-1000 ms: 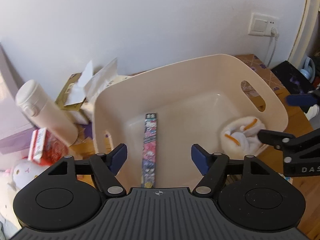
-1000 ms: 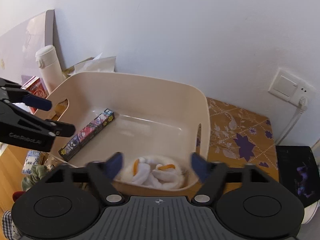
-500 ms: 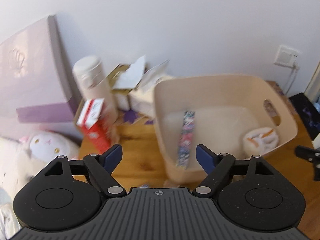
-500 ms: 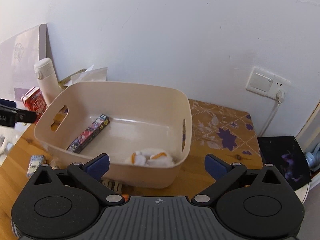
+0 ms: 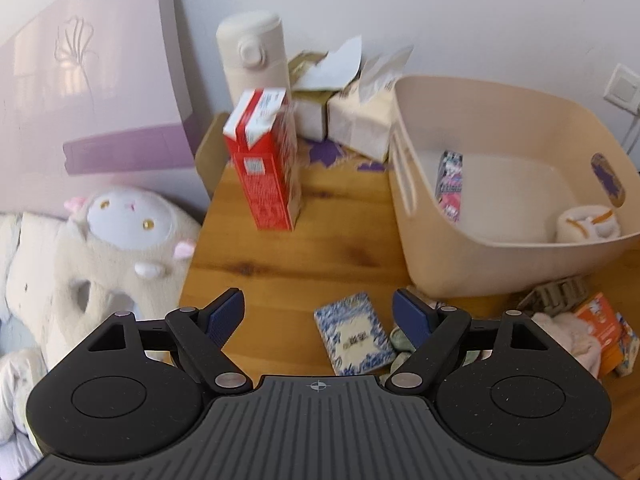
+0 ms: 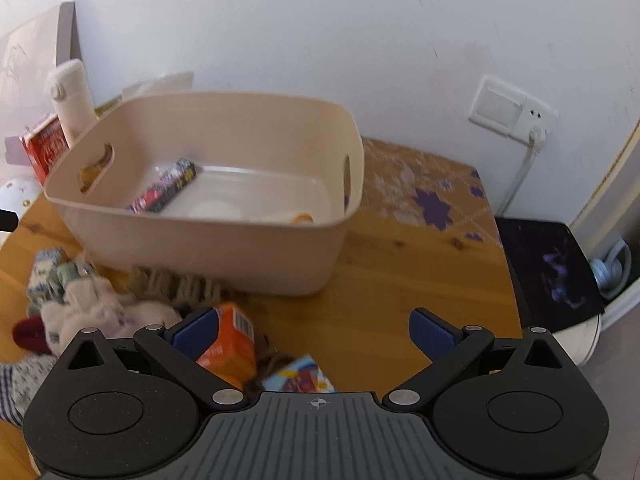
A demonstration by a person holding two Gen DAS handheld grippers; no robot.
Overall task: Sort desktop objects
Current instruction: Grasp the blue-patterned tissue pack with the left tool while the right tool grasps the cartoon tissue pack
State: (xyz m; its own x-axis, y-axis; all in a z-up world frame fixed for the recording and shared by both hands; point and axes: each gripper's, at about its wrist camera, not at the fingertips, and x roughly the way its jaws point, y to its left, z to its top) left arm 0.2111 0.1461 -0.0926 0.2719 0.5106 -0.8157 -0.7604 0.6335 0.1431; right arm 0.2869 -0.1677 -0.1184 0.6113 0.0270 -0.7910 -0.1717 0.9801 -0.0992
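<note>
Both my tongs, left (image 5: 318, 314) and right (image 6: 314, 334), gape empty; blurry view, so I might knock the carton (image 5: 266, 164) over.

A plain pale wall (image 6: 360, 32) backs a wooden table (image 6: 384, 288), partly draped with a purple-flowered cloth (image 6: 424, 188). A white switch and socket plate (image 6: 512, 106) holds a plugged-in cord. A lilac panel (image 5: 80, 80) leans at the left; soft daylight falls across it.
</note>
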